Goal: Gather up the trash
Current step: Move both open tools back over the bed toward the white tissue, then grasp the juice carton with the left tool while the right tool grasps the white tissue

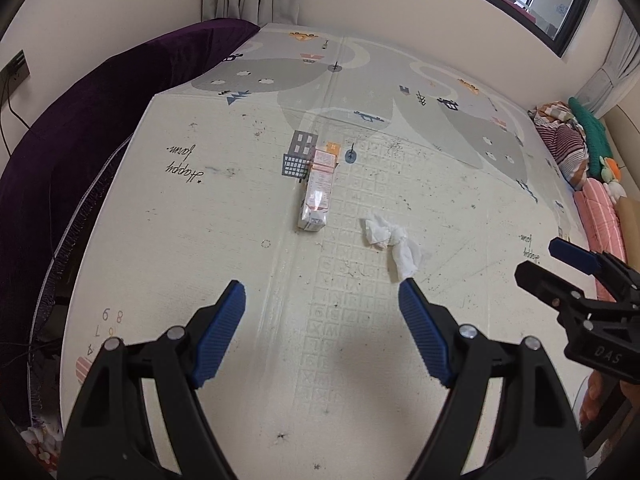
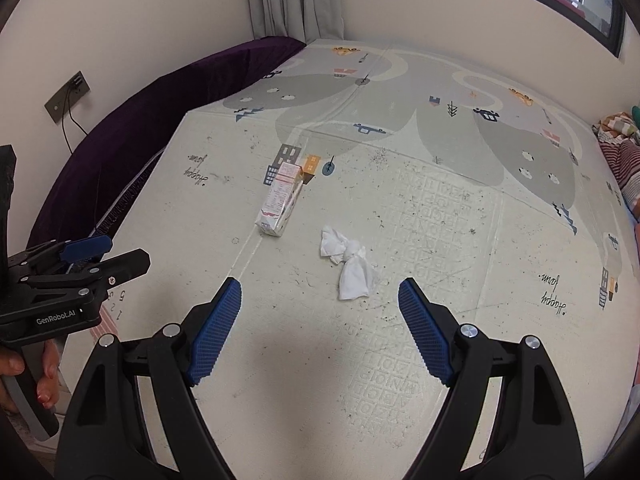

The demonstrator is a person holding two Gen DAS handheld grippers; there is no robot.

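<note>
Evidently both grippers, left [image 1: 322, 286] and right [image 2: 320, 284], are hovering spread apart and empty over the mat [image 1: 200, 240]; tissue [image 2: 352, 266] and carton [image 2: 280, 204] are lying ahead, needing a reach and a pinch.

The right gripper [image 2: 320, 312], black with blue ribbed pads, is hovering with its jaws spread wide over a cream printed play mat [image 2: 460, 280]. A crumpled white tissue [image 2: 350, 266] is lying just ahead between the fingertips. A white-and-pink carton [image 2: 280, 200] is lying farther ahead, leftward. The left gripper [image 2: 86, 260] is showing at far left, beside a purple velvet cushion [image 2: 132, 136].
</note>
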